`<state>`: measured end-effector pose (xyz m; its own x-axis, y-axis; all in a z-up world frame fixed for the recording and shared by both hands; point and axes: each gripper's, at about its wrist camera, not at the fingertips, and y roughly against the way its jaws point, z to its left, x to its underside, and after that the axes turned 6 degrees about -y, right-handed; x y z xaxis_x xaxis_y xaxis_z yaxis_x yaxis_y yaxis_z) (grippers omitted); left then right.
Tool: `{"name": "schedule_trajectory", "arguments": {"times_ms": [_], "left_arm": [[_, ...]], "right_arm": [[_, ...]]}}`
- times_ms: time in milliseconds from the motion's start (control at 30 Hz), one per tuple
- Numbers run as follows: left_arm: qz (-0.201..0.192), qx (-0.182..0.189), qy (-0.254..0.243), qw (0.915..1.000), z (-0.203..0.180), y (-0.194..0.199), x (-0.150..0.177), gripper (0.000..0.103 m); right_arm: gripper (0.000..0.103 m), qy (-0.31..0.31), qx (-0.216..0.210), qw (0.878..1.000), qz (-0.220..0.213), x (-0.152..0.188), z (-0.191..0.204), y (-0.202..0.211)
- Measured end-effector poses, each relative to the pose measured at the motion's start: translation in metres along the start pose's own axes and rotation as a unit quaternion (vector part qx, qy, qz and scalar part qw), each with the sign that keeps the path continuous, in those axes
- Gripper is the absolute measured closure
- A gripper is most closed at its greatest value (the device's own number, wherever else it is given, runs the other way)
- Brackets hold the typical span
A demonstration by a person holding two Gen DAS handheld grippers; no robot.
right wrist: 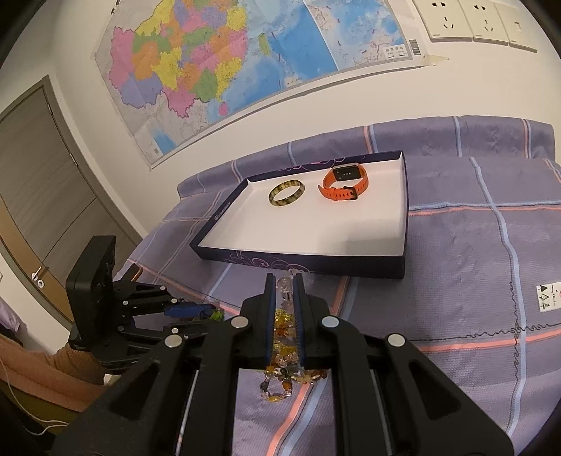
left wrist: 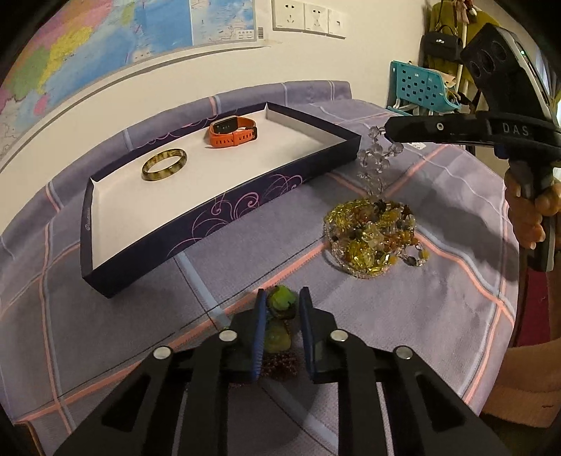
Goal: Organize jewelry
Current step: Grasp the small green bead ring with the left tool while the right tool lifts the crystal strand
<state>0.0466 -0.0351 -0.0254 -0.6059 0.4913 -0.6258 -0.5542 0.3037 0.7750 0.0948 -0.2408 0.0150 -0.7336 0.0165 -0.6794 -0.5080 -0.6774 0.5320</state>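
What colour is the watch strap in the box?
Orange, clearest in the left wrist view: watch, box.

trays: 1 [left wrist: 217, 210] | bangles: 1 [left wrist: 164, 165] | watches: 1 [left wrist: 232, 131] | bead piles: 1 [left wrist: 375, 238] | wall maps: 1 [right wrist: 217, 66] | sockets: 3 [left wrist: 290, 15]

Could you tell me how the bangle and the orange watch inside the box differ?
The bangle is a rigid, mottled amber-brown closed ring lying flat; the orange watch has a strap with holes, a dark buckle and a rectangular face, standing on its edge. Both rest on the white floor of the box, apart from each other.
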Motion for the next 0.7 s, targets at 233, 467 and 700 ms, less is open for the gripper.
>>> {"name": "schedule_trajectory", "arguments": {"times_ms": [233, 467, 700], "left_arm": [[0.001, 0.015, 0.017, 0.9997, 0.008, 0.002, 0.002, 0.089], [-0.009, 0.017, 0.04, 0.999, 0.013, 0.007, -0.002, 0.09], [-0.046, 0.031, 0.066, 0.9963, 0.025, 0.028, -0.015, 0.09]], "right_arm": [[0.093, 0.002, 0.001, 1.0, -0.002, 0.0, 0.0, -0.001], [0.093, 0.004, 0.0, 1.0, -0.01, -0.003, 0.004, 0.001], [0.093, 0.01, -0.011, 1.0, -0.022, -0.015, 0.009, 0.007]]}}
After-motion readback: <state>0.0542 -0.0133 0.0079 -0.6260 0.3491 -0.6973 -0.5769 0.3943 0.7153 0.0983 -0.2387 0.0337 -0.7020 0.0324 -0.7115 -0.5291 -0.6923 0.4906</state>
